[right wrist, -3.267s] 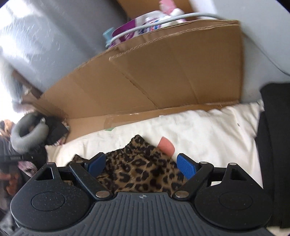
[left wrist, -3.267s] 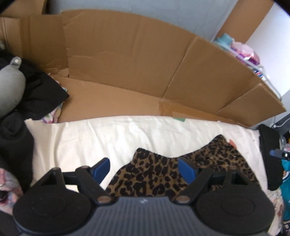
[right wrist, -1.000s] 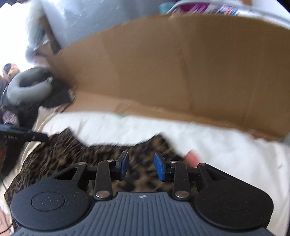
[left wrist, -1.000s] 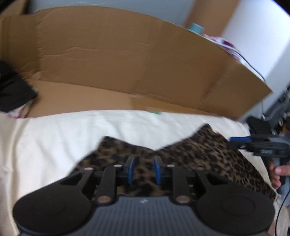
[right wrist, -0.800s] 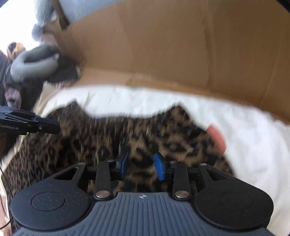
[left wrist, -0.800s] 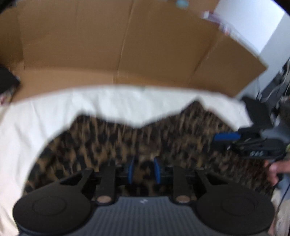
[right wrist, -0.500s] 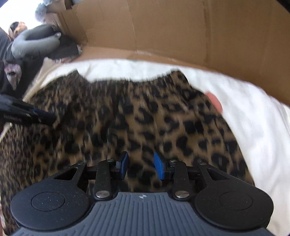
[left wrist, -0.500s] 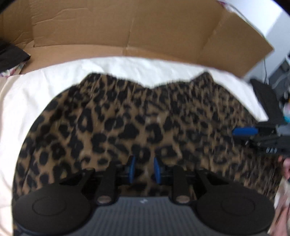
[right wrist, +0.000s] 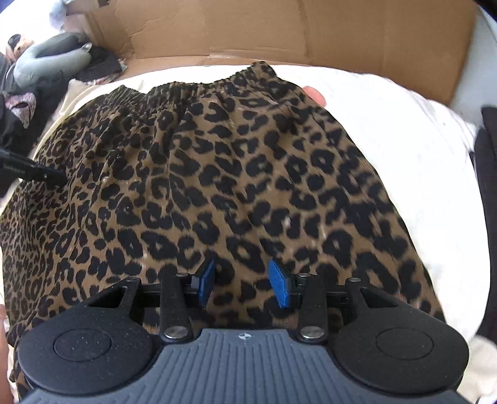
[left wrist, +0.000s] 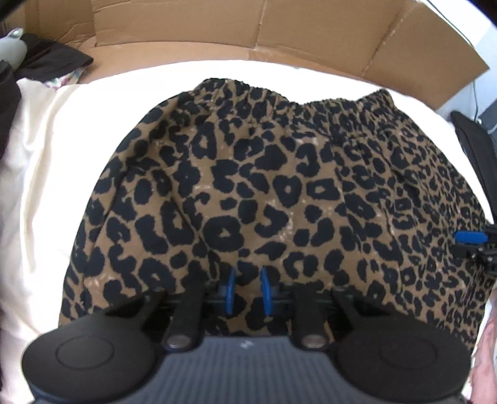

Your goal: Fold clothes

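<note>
A leopard-print skirt (left wrist: pixel 279 186) lies spread on the white bedsheet (left wrist: pixel 46 186), its gathered waistband on the far side by the cardboard. My left gripper (left wrist: pixel 247 289) sits at the near hem. Its jaws are narrow and closing, with a pinch of the cloth between the blue pads. In the right wrist view the skirt (right wrist: pixel 233 171) fills the middle. My right gripper (right wrist: pixel 243 284) is over its near hem. Its jaws are opening and the cloth lies loose between the pads (right wrist: pixel 279 287). Each gripper shows at the edge of the other's view.
A cardboard wall (left wrist: pixel 248 25) stands behind the bed. Black clothes (left wrist: pixel 46 59) and a grey neck pillow (right wrist: pixel 46 62) are heaped at the far left. A black item (right wrist: pixel 487 186) lies along the right edge. A pink patch (right wrist: pixel 313 93) peeks out by the waistband.
Both grippers drew back toward the near side and tipped downward, and the bunched skirt now lies stretched out flat. The right jaws have widened; the left stay narrow.
</note>
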{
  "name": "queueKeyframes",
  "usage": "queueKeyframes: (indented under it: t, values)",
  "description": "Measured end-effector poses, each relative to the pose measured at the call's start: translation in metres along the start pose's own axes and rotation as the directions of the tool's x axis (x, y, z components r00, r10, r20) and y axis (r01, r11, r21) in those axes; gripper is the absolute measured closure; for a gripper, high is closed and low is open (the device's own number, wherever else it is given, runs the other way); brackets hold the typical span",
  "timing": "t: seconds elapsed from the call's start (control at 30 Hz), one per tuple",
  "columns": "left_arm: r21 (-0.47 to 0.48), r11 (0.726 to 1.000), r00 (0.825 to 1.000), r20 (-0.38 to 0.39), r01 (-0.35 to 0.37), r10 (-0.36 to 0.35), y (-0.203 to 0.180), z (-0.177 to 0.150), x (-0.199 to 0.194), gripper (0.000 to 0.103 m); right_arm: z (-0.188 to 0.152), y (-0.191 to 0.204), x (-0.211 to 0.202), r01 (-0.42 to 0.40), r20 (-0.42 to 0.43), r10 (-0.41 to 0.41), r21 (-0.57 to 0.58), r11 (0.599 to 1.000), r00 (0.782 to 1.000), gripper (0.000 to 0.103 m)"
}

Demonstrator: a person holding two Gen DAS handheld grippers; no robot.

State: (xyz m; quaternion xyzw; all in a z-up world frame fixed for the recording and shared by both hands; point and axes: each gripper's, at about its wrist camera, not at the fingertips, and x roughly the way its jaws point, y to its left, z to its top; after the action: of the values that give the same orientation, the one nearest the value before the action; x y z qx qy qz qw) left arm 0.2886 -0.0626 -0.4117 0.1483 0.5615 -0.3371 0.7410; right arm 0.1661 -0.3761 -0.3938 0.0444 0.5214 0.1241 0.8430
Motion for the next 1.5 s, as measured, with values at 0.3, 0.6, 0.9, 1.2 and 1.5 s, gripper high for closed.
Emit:
queueKeyframes:
  t: [0.3, 0.6, 0.9, 1.2, 1.5]
  values:
    - [0.058, 0.998, 0.999, -0.041, -0.007, 0.009, 0.0, -0.008, -0.003, 0.083, -0.023, -0.016, -0.021, 0.013, -0.005, -0.013, 0.035, 0.999, 1.0, 0.056]
    - [0.102, 0.99, 0.994, -0.047, -0.096, 0.101, 0.022, -0.035, -0.024, 0.082, -0.038, -0.047, -0.061, 0.057, 0.089, -0.073, 0.165, 0.985, 0.993, 0.052]
    - [-0.036, 0.984, 0.985, 0.001, -0.174, 0.174, 0.061, -0.048, -0.051, 0.078, -0.068, -0.071, -0.056, 0.116, 0.02, -0.121, 0.171, 0.979, 0.992, 0.052]
    - [-0.239, 0.947, 0.961, 0.125, -0.213, 0.247, 0.105, -0.067, -0.087, 0.068, -0.067, -0.076, -0.077, 0.107, 0.034, -0.115, 0.176, 0.979, 0.993, 0.052]
    - [-0.372, 0.906, 0.957, 0.117, -0.205, 0.264, 0.137, -0.104, -0.1, 0.068, -0.053, -0.069, -0.086, 0.082, 0.125, -0.112, 0.222, 0.971, 0.986, 0.052]
